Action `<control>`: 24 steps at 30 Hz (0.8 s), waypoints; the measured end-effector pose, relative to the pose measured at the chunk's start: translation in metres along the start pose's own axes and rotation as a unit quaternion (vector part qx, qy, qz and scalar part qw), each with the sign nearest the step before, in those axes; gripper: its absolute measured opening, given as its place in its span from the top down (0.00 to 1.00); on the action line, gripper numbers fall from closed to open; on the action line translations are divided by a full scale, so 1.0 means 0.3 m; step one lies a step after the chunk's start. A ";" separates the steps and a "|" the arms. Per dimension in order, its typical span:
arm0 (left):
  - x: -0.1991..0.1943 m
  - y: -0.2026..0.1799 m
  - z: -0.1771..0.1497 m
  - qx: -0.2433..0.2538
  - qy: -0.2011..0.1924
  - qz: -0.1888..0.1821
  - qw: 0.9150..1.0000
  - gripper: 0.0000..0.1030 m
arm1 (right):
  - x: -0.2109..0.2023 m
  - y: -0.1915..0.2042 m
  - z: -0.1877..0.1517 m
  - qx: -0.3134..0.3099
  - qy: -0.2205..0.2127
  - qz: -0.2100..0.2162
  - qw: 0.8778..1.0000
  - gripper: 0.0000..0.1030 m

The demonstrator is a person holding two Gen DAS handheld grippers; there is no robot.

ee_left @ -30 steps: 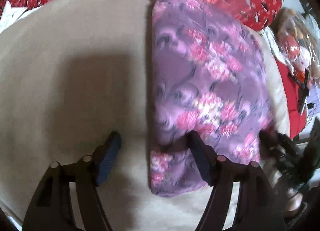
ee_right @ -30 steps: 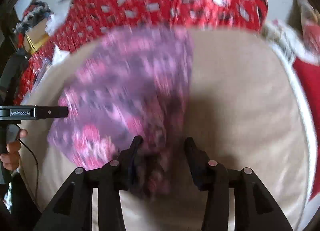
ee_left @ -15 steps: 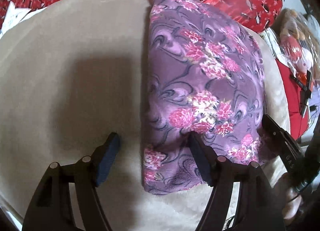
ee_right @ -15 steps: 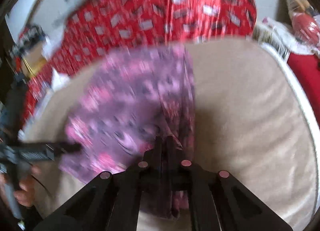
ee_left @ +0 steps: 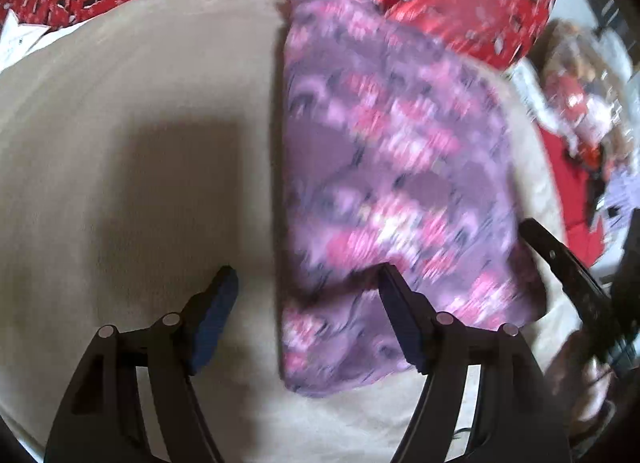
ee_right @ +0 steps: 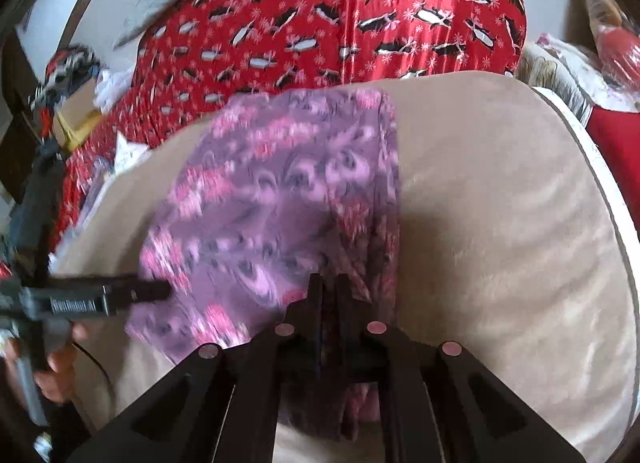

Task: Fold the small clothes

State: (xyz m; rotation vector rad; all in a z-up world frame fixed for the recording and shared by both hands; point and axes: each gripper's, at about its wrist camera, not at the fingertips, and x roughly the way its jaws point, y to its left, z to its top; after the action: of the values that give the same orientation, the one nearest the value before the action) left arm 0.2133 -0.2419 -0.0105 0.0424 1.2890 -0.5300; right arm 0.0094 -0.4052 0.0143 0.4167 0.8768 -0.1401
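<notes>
My right hand-held gripper (ee_right: 329, 283) is clenched on the near edge of the purple floral garment (ee_right: 276, 199); its two black fingers (ee_right: 316, 295) are pressed together with a bunched fold of the cloth pinched between them, and more of that fold hangs below the jaws. My left hand-held gripper (ee_left: 306, 291) stands released, its jaws wide apart: the left pad (ee_left: 216, 315) sits over bare cushion, while the right pad (ee_left: 400, 315) is at the garment's near part, with the cloth's left edge running between the two. I cannot tell whether that pad actually touches the fabric.

The garment lies on a beige cushion (ee_left: 132, 111), stretching away from me toward the far rim. In the left wrist view it covers the right half of the cushion; in the right wrist view it fills the left half. Both views are blurred, so I cannot make out the print sharply.

Behind the cushion there is a red cloth with a black-and-white pattern (ee_right: 340, 15). At the left edge of the right wrist view, a hand (ee_right: 56, 375) holds the other gripper's handle. Cluttered items sit beyond the cushion's right side, too blurred to name.
</notes>
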 end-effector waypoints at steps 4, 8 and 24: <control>-0.027 0.019 0.163 -0.025 -0.023 -0.019 0.999 0.29 | -0.014 -0.045 0.147 0.053 -0.047 0.013 0.997 0.83; -0.002 0.014 0.329 -0.020 -0.038 0.007 0.999 0.29 | 0.093 -0.028 0.307 0.053 -0.044 0.008 0.998 0.78; 0.159 0.079 0.434 -0.067 -0.005 -0.006 0.998 0.25 | 0.344 -0.088 0.412 0.034 0.027 -0.070 0.997 0.87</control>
State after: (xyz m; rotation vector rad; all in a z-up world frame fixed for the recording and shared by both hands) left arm 0.3483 -0.2794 -0.0222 -0.0795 1.3122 -0.4518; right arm 0.1560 -0.4747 -0.0032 0.4250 0.9568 -0.2894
